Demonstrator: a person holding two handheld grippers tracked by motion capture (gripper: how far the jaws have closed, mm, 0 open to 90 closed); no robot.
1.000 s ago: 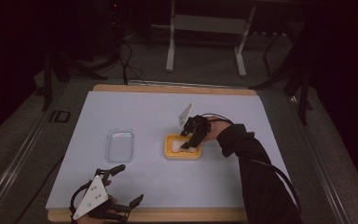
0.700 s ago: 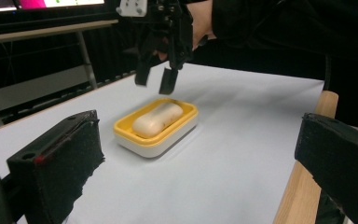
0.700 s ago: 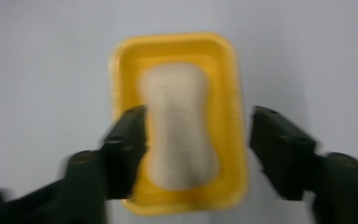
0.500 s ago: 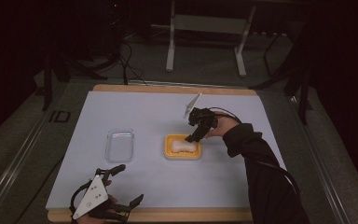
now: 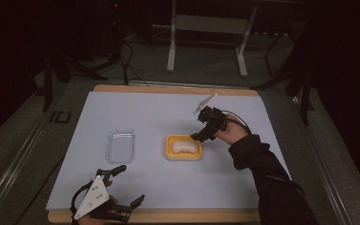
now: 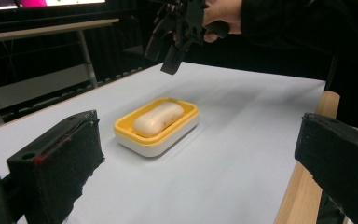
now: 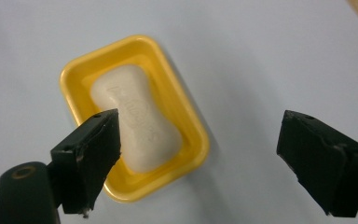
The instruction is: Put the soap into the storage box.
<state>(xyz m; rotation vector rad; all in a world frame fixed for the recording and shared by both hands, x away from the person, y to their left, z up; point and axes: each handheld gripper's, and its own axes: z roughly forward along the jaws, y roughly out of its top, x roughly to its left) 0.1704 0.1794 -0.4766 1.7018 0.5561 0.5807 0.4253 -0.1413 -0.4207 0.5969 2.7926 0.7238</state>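
The right gripper [image 5: 200, 136] hangs in the air just off the 2 o'clock corner of the yellow soap dish [image 5: 183, 147], its jaws spread wide with nothing between them and touching nothing. In the right gripper view the two black jaws frame the dish from above, one over its near corner, the other out over bare sheet. The left gripper [image 5: 130, 186] sits at the 7 o'clock edge of the worktop [image 5: 168, 91], its jaws also spread wide and empty; one black pad reaches toward the clear lid [image 5: 121, 146] but stays apart from it.

The soap dish is a rounded rectangle, glossy yellow inside with a white outer base, lying near the middle of the sheet. In it rests a pale, smooth bar of soap [image 7: 137, 119], waisted in the middle, with raised lettering too blurred to read. At 9 o'clock from the dish, well apart, lies a clear, rounded rectangular lid or tray, flat on the sheet.

The worktop is a light wooden board covered by a matte, pale blue-white sheet [image 5: 140, 110]. Beyond it at 12 o'clock the room is dark, with grey flooring, trailing cables [image 5: 129, 65] and a pale metal stand [image 5: 208, 40].
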